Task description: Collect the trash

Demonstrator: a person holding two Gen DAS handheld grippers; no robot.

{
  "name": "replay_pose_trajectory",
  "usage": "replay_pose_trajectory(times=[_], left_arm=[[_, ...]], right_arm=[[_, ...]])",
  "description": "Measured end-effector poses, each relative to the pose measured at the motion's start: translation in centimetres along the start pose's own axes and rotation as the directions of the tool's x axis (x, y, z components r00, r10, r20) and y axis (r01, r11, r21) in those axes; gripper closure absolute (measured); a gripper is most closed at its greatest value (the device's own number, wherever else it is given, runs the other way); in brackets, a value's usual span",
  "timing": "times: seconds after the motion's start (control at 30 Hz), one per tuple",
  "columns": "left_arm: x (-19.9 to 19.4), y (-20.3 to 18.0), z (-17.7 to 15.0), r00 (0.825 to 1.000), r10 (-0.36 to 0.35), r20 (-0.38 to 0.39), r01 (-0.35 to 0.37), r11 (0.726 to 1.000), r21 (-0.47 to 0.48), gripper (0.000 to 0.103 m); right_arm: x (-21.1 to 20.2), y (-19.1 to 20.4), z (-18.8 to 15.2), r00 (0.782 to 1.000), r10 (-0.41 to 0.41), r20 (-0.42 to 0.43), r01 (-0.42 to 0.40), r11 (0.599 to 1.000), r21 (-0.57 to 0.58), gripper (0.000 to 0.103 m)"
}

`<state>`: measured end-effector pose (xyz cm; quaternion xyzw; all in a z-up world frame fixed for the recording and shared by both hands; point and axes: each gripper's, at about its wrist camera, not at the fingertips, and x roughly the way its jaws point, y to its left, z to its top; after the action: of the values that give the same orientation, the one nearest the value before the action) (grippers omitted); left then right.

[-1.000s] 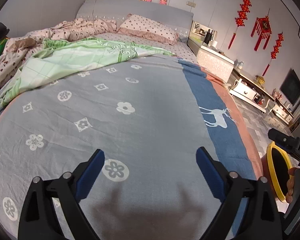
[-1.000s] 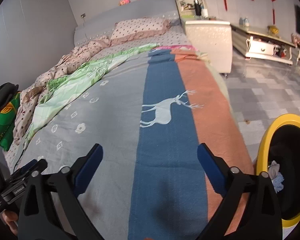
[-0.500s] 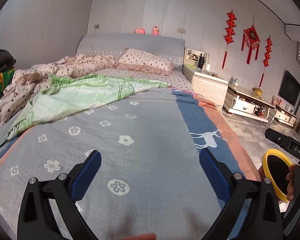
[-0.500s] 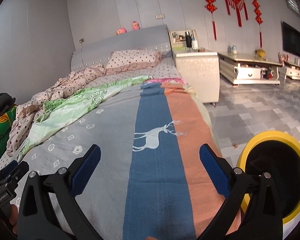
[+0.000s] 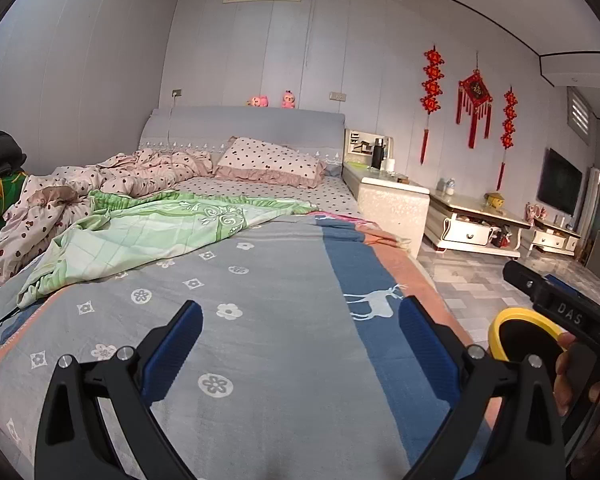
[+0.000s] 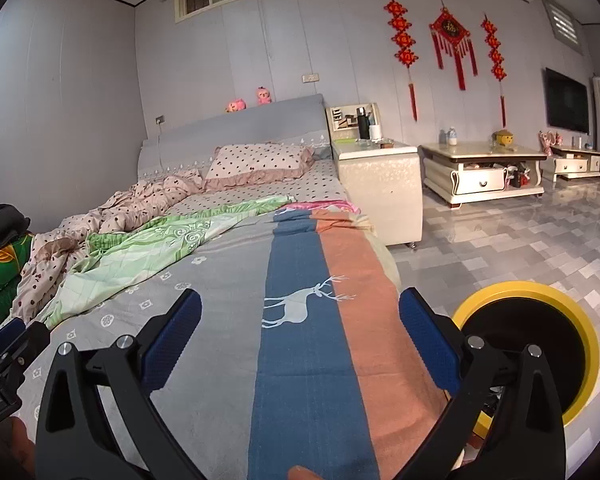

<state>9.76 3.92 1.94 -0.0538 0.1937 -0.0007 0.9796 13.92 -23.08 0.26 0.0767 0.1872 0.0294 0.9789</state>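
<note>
My left gripper (image 5: 300,316) is open above the grey flowered bedspread (image 5: 228,320), nothing between its blue pads. My right gripper (image 6: 300,312) is open too, held over the blue and orange stripes of the bedspread (image 6: 312,344). A yellow-rimmed trash bin (image 6: 532,292) with a dark inside stands on the floor by the bed's right side, just right of the right gripper; the left wrist view shows the trash bin (image 5: 504,320) partly behind the other gripper's body. No loose trash shows on the bed.
A green sheet (image 5: 148,232) and a pink dotted quilt (image 5: 140,172) lie bunched at the bed's far left. A white nightstand (image 6: 380,184) and low white cabinets (image 6: 484,172) line the right wall. Grey tiled floor (image 6: 520,248) lies open to the right.
Both grippers have tilted up and risen away from the bedspread, so the walls and ceiling come into view. The crumpled paper seen in the bin earlier is out of sight.
</note>
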Motion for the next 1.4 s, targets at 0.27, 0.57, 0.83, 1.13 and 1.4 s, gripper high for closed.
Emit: replay_pose_trajectory(times=[0.27,0.57,0.83,1.13,1.4], left_arm=[[-3.0,-1.4,-0.3,0.998,-0.032,0.060,0.031,0.999,0.013,0.008],[-3.6,-1.5,-0.4,0.997,-0.038,0.072,0.038,0.999,0.006,0.008],[-3.4,-1.3,-0.4,0.997,-0.044,0.067,0.044,0.999,0.001,0.008],[-3.1,-1.5,-0.7,0.997,-0.051,0.060,0.051,0.999,0.001,0.008],[-3.2,-1.4,-0.8,0.997,-0.055,0.057,0.055,0.998,-0.002,0.008]], right_arm=[[-2.6,0.2,-0.9,0.997,-0.062,0.054,0.062,0.998,-0.001,0.008],[-3.2,1.0,-2.1,0.998,-0.044,0.053,0.045,0.999,-0.017,0.008],[-3.4,1.2,-2.6,0.998,-0.036,0.058,0.038,0.999,-0.023,0.008],[-2.8,1.2,-2.9,0.998,-0.042,0.044,0.044,0.998,-0.033,0.008],[-2.1,1.3,-3.0,0.998,-0.046,0.032,0.047,0.998,-0.034,0.008]])
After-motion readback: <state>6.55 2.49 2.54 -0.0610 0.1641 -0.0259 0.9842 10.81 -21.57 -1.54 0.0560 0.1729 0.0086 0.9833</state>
